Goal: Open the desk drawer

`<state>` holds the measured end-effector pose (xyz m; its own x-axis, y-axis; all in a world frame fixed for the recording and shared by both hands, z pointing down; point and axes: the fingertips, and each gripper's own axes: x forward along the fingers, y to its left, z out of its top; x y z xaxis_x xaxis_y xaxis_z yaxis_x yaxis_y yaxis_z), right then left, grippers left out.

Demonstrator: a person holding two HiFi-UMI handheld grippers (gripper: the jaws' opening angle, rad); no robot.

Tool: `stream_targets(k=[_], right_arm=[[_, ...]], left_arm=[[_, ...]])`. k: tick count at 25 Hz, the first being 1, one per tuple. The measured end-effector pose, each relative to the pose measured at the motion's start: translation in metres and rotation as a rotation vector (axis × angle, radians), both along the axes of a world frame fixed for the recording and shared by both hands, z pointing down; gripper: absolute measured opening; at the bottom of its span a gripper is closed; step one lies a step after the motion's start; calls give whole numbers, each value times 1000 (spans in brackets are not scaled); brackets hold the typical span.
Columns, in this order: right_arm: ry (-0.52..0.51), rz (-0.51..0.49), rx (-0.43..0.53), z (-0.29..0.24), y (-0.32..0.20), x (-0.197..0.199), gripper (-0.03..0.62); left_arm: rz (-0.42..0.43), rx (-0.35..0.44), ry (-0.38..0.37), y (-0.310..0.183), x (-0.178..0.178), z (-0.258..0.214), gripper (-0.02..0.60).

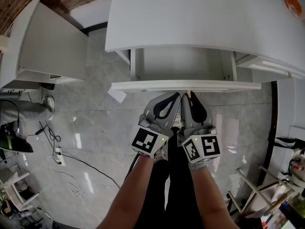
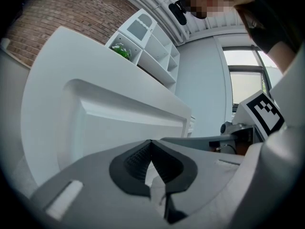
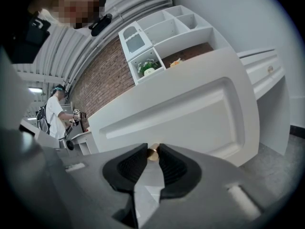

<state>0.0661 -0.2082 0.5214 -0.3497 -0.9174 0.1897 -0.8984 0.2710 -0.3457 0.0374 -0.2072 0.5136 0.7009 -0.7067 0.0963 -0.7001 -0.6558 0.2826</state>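
The white desk (image 1: pixel 200 18) has its drawer (image 1: pixel 183 63) pulled out, and the inside shows bare. The drawer's front panel (image 1: pixel 143 86) faces me. My right gripper (image 1: pixel 187 97) is shut on the small brass knob (image 3: pixel 153 151) at the middle of the drawer front (image 3: pixel 190 113). Right beside it, my left gripper (image 1: pixel 177 98) is shut with its tips together and nothing between them. In the left gripper view, the left gripper (image 2: pixel 151 145) points at the recessed drawer front (image 2: pixel 119 123), and the right gripper's marker cube (image 2: pixel 265 112) shows at the right.
A second white desk (image 1: pixel 47 46) stands at the left. Cables and a power strip (image 1: pixel 59 156) lie on the tiled floor, and a white sheet (image 1: pixel 116 94) lies under the drawer's left corner. A wall shelf (image 3: pixel 152 42) hangs behind. A person (image 3: pixel 55 113) stands far off.
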Motion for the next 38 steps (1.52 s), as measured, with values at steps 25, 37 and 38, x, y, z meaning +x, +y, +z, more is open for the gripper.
stream_targets(k=[25, 37, 38], right_arm=[[15, 6, 1, 2, 59, -2, 72], [5, 21, -2, 2, 98, 0, 72], [3, 22, 0, 2, 101, 0, 72]], left_arm=[[60, 3, -43, 61, 1, 5, -15], [93, 23, -113, 98, 1, 7, -14], [92, 19, -109, 101, 2, 7, -15]])
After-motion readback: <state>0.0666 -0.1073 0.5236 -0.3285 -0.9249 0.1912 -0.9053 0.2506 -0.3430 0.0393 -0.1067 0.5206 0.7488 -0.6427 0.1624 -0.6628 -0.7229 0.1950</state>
